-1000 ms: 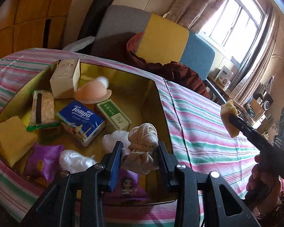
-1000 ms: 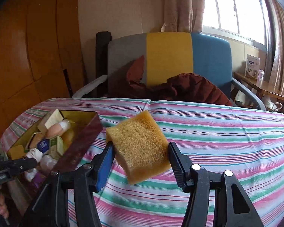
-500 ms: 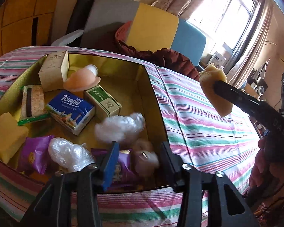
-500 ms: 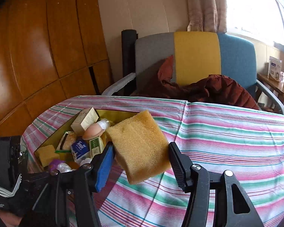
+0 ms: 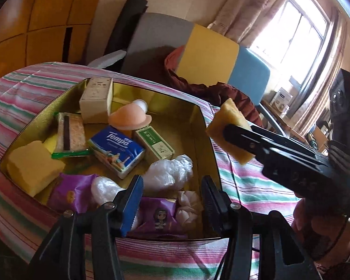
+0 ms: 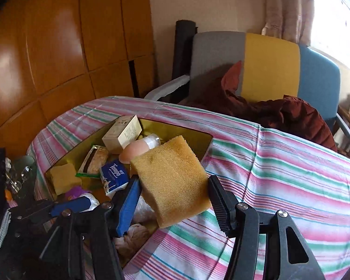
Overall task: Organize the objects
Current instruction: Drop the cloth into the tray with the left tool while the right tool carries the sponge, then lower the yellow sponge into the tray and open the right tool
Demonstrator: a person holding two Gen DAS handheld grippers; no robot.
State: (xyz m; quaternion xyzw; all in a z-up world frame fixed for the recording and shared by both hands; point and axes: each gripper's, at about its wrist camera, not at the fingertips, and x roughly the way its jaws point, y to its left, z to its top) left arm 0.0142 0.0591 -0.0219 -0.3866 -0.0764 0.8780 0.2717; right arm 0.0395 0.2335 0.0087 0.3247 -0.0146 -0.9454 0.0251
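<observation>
An open gold-lined box (image 5: 175, 102) lies on the striped tablecloth (image 5: 240, 186), full of small items. My left gripper (image 5: 170, 200) hovers over the box's near right corner. Its jaws are opening, with nothing pressed between them. A cream rope ball (image 5: 186, 204) lies in the box below it, beside a purple packet (image 5: 158, 214). My right gripper (image 6: 172, 186) is shut on a yellow-brown sponge (image 6: 172, 182). It holds the sponge tilted above the box's right edge, to the right of the left gripper.
Inside the box are a Tempo tissue pack (image 5: 115, 149), a green-white carton (image 5: 156, 143), a beige carton (image 5: 95, 100), a peach puff (image 5: 128, 119), a yellow sponge (image 5: 32, 168) and crumpled plastic bags (image 5: 168, 172). An armchair (image 5: 207, 56) with a dark red garment stands behind the table.
The left gripper opened and let go of the cream rope ball, which dropped into the box's near corner. The right gripper carried the sponge leftward to the box.
</observation>
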